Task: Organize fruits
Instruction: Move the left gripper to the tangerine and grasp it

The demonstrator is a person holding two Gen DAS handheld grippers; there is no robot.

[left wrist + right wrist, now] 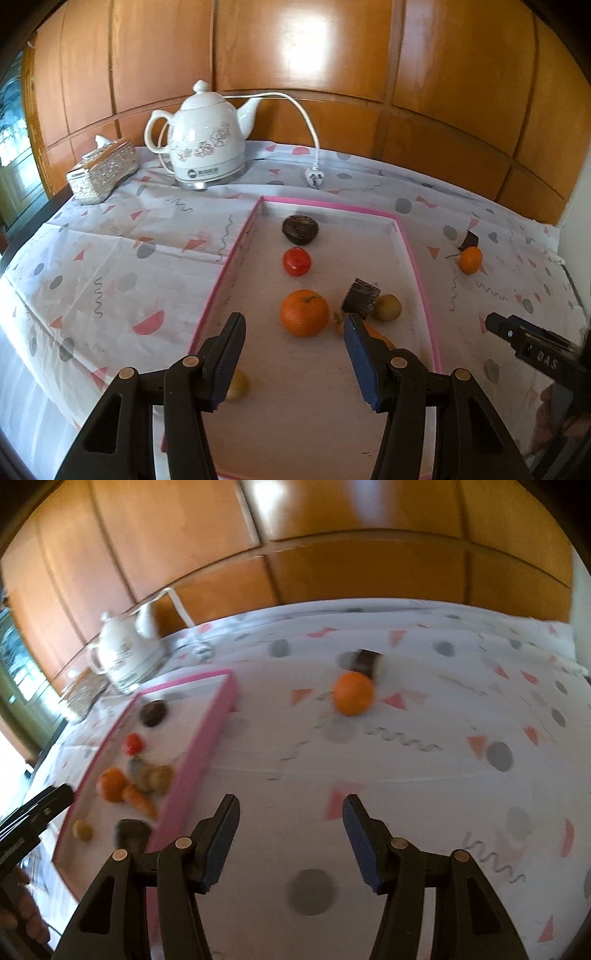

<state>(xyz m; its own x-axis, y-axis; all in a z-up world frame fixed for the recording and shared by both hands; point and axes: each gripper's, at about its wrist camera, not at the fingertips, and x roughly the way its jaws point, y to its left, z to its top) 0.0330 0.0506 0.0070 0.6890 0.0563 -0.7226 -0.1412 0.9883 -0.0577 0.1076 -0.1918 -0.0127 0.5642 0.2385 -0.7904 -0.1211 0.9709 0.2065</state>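
Cloth bare ahead – tray wall (201, 753) left

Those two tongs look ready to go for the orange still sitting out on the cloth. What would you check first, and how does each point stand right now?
1. Right tongs open and holding nothing: ok.
2. Left tongs open and holding nothing: ok.
3. Stray orange in the right tongs' view, out on the tablecloth: ok.
4. Orange free to grip: not ok, a dark brown piece sits right behind it, seemingly touching.
5. Room left in the pink-rimmed tray: ok, bare floor shows near the front.
6. Sharp view for aiming: not ok, the right wrist picture is blurred.
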